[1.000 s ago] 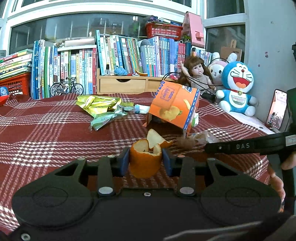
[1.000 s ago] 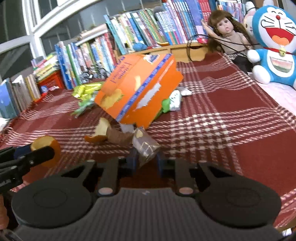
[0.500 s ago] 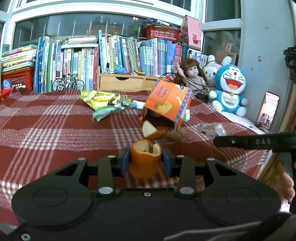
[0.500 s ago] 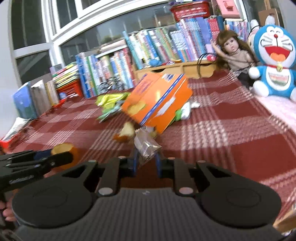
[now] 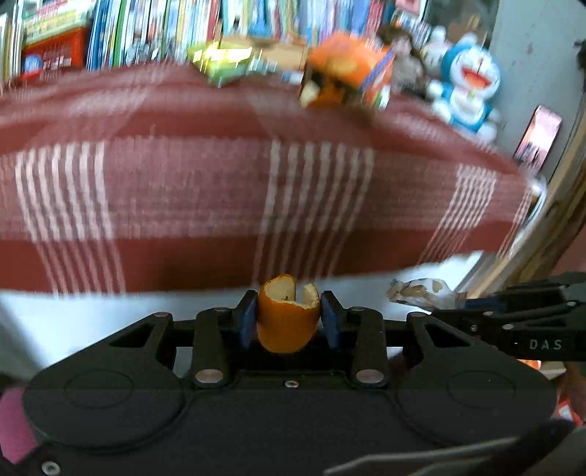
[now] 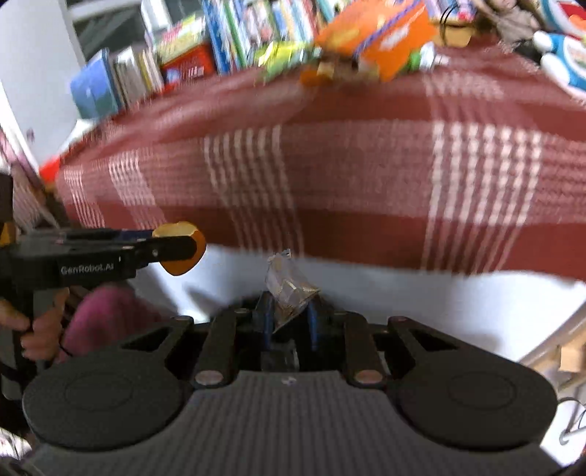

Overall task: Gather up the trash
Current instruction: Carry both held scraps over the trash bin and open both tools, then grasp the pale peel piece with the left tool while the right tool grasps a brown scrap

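Observation:
My left gripper (image 5: 286, 314) is shut on a curled piece of orange peel (image 5: 286, 320), held below the table's front edge. My right gripper (image 6: 289, 313) is shut on a crumpled clear plastic wrapper (image 6: 289, 289); that wrapper (image 5: 421, 291) also shows at the right of the left wrist view. Up on the red plaid cloth (image 5: 219, 175) lie an orange carton (image 5: 348, 73), another peel piece (image 5: 311, 93) and a yellow-green wrapper (image 5: 223, 62). The left gripper with its peel (image 6: 179, 249) shows at the left of the right wrist view. Both views are blurred.
Books (image 5: 128, 33) line the back of the table. A blue plush toy (image 5: 470, 88) and a doll (image 5: 401, 55) sit at the far right, with a phone (image 5: 536, 141) by the wall. A hand (image 6: 36, 329) grips the left handle.
Both grippers have drawn back and dropped below the table's front edge, each still holding its piece. The carton and wrappers now sit far up in the views.

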